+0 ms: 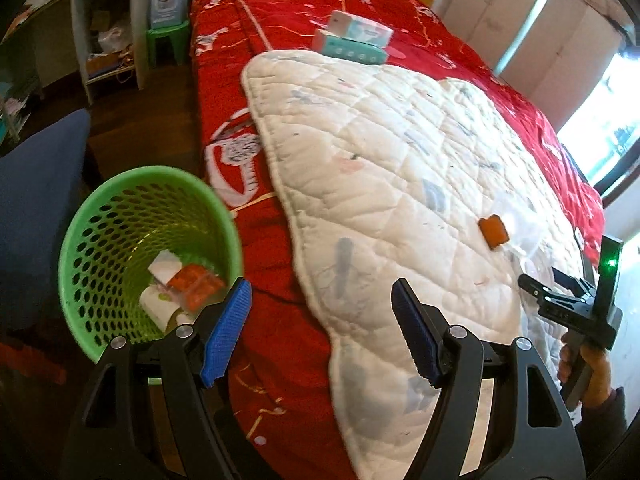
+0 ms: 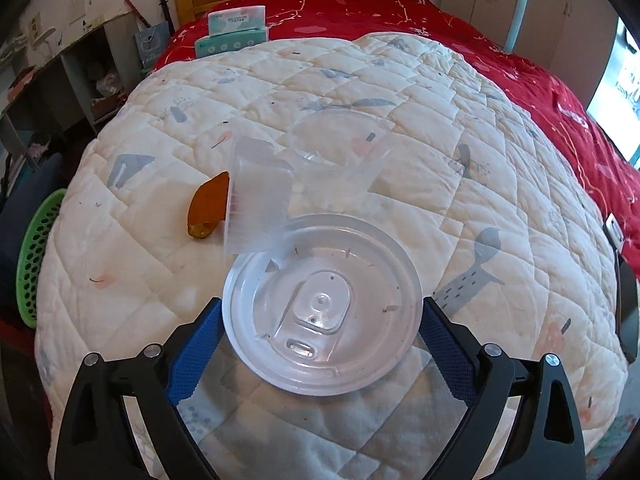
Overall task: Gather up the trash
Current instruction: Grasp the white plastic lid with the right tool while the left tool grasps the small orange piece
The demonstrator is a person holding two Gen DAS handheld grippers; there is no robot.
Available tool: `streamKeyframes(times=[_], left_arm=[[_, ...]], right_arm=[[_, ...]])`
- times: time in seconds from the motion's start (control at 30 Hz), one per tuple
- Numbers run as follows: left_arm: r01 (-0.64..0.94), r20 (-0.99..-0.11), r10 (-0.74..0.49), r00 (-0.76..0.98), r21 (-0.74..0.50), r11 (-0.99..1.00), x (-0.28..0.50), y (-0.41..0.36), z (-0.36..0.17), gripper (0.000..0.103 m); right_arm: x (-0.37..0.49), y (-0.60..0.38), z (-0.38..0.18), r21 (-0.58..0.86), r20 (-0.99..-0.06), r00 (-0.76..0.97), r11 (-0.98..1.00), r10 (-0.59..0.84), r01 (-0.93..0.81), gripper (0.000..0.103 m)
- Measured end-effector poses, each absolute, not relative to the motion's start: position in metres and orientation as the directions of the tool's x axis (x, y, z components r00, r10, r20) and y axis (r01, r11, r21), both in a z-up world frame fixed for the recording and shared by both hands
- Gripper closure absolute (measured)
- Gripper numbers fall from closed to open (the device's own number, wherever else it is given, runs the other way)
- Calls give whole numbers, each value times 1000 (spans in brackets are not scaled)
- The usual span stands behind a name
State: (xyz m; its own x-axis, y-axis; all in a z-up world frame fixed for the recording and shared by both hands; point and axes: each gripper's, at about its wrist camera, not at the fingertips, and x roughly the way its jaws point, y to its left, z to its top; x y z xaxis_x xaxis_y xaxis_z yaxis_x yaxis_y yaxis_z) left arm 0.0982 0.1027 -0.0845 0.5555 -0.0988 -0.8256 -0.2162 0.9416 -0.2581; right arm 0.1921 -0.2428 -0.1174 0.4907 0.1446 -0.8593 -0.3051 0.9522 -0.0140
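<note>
Trash lay in two places. Some was already in the green perforated basket (image 1: 150, 256), which stood on the floor at the near left of the bed: a white carton (image 1: 164, 266) and an orange-and-clear wrapper (image 1: 196, 284) sat at its bottom. The rest was still on the white quilted blanket (image 2: 460, 128) that covered the red bedspread (image 1: 224, 76).

On the blanket, the right wrist view showed a clear round plastic lid (image 2: 322, 314) lying flat between the blue pads of the right gripper (image 2: 320, 332). Both pads sat close against the lid's rim, but whether they actually pressed on it could not be told. Just beyond the lid a clear plastic cup (image 2: 260, 196) lay tipped, its edge overlapping the lid's far rim. A second clear container (image 2: 340, 152) sat behind it, hard to make out. An orange scrap (image 2: 208, 210) rested just left of the cup, touching or nearly touching it.

The left gripper (image 1: 322, 328) hung over the near edge of the bed with its jaws wide apart and nothing between them, the basket just to its left. In its view the right gripper's body appeared at the far right, held in a hand (image 1: 592, 364).

Far up the bed, two stacked tissue packs (image 1: 356, 38) lay on the red bedspread, at the blanket's far edge. A green stool (image 1: 168, 40) stood left of the bed.
</note>
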Motion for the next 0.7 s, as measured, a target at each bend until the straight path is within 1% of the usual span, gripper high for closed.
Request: streamKeyframes(times=[0.17,0.57,0.7], left_arm=[[-131,-819,-146,556,-260,957,120,71,-83,31],[88,-798,-320,510,-321,943,184,-28,-92,31],[121,-803,-344,486,-328,937,205,-55,-100,34]], right_arm=[[182,-252,-108,-4,-852,501,954,154,-300,13],[153,-293,-90,27,-835,524,964,167,-264,13],[144,-303,-85,57,-825,532,965,190,-256,13]])
